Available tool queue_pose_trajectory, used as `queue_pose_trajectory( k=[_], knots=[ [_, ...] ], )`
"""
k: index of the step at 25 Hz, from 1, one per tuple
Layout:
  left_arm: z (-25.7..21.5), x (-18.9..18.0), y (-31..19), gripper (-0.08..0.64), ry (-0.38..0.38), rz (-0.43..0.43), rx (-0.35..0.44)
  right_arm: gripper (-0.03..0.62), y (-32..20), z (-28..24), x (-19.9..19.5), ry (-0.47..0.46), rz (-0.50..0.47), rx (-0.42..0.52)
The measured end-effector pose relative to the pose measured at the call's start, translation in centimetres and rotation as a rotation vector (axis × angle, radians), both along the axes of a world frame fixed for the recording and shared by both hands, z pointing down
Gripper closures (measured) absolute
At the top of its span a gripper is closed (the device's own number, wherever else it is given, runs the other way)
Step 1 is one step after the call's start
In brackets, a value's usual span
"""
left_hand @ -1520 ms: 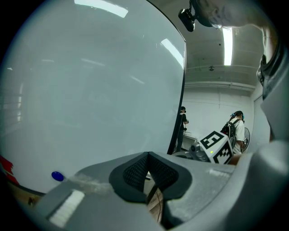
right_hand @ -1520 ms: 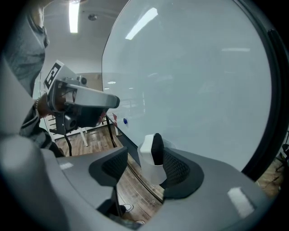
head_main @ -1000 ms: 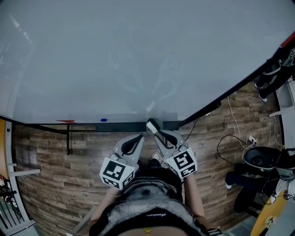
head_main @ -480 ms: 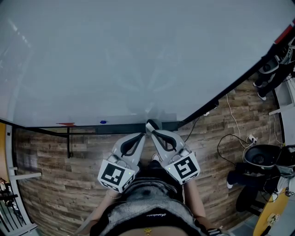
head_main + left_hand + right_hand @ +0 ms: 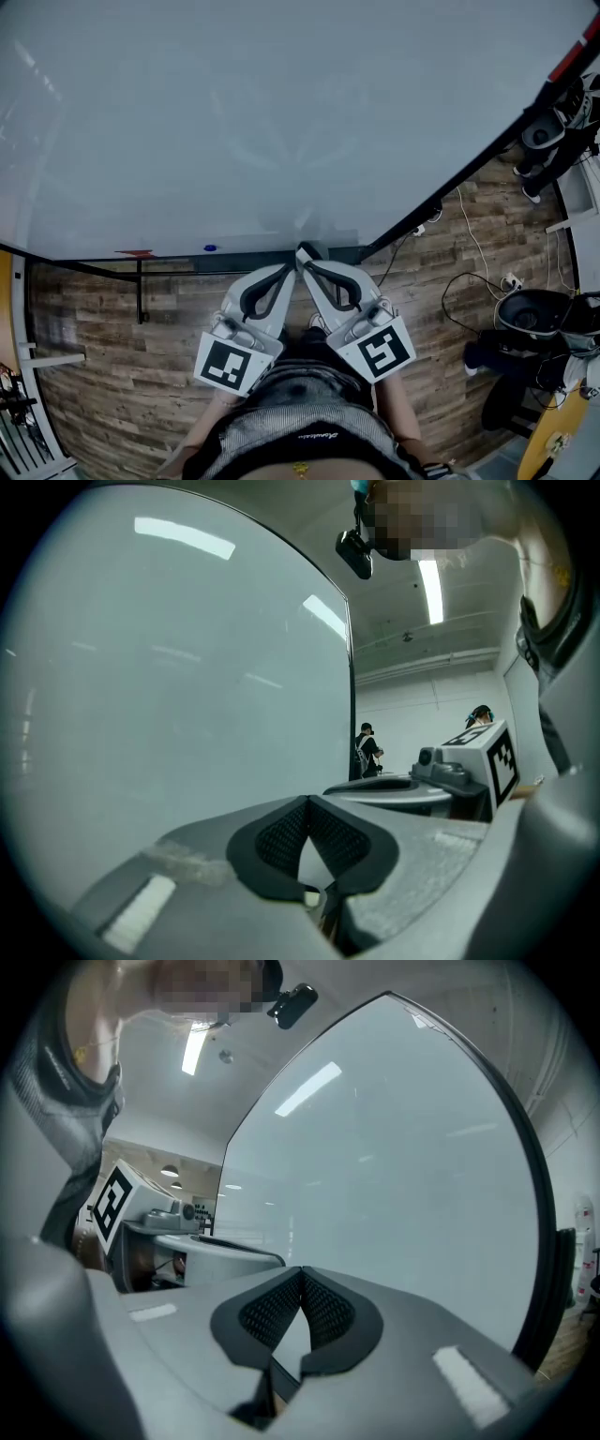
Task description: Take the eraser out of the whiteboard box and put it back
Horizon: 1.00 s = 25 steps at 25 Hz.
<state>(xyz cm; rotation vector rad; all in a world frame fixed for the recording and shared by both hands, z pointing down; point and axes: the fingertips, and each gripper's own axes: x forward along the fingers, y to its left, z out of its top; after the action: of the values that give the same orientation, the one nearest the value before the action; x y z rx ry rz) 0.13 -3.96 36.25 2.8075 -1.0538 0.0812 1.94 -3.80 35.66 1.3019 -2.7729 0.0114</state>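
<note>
The whiteboard (image 5: 281,112) fills the upper head view, with its dark tray (image 5: 234,257) along the lower edge. My left gripper (image 5: 292,269) and right gripper (image 5: 303,257) meet tip to tip just in front of the tray, near a small dark shape (image 5: 309,249) on it. I cannot make out the eraser for certain. In the left gripper view the left gripper (image 5: 307,801) has its pads together with nothing between them. The right gripper (image 5: 301,1271) is likewise shut and empty, facing the board (image 5: 394,1166).
A red marker (image 5: 134,251) and a small blue thing (image 5: 209,247) lie on the tray to the left. The board's black stand (image 5: 141,286) rises from the wood floor. Cables and a black round seat (image 5: 530,323) are at the right. People (image 5: 367,752) stand far off.
Both grippers have risen toward the head camera, so their marker cubes look larger and sit lower in the picture. The fingertips stay close together by the tray.
</note>
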Motion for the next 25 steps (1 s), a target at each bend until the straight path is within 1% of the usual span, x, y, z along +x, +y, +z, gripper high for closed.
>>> queue_pose_trajectory(
  k=[6, 25],
  knots=[
    [-0.52, -0.08, 0.19, 0.558, -0.005, 0.001, 0.015, 0.591, 0.10, -1.09, -0.35, 0.002, -0.005, 0.026],
    [-0.27, -0.05, 0.05, 0.558, -0.018, 0.000, 0.010, 0.592, 0.00, -0.58, -0.40, 0.038, -0.016, 0.020]
  ],
)
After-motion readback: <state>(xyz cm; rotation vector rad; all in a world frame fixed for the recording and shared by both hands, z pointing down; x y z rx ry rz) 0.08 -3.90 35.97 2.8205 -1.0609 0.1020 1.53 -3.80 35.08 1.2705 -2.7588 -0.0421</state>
